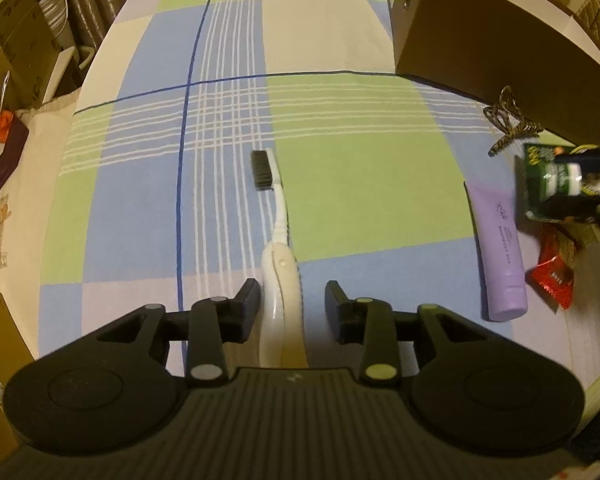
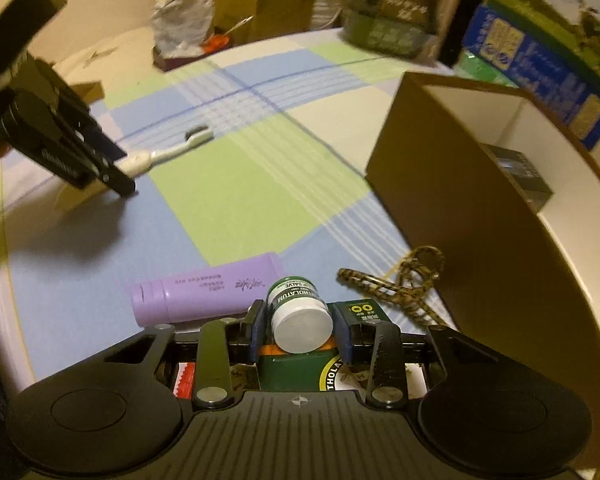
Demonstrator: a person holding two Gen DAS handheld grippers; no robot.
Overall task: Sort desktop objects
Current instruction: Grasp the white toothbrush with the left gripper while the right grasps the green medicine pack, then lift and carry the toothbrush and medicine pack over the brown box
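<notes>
The toothbrush (image 1: 278, 216) lies on the checked cloth (image 1: 360, 184) of the bench, long axis running 6 to 12 o'clock in the left wrist view, bristles at 12 facing 9. Its handle sits between the fingers of the left hand-held gripper (image 1: 292, 306), whose jaws stand narrowly apart; the right pad is clear of it, and whether the left pad touches cannot be told. The right hand-held gripper (image 2: 299, 330) is clamped on a small jar (image 2: 298, 314), white lid toward the camera, above a green box (image 2: 296, 372). A purple tube (image 2: 206, 294) lies at its 10 o'clock, cap pointing 9. A hair clip (image 2: 396, 282) lies at 2 o'clock, beside the brown box (image 2: 452, 208).
</notes>
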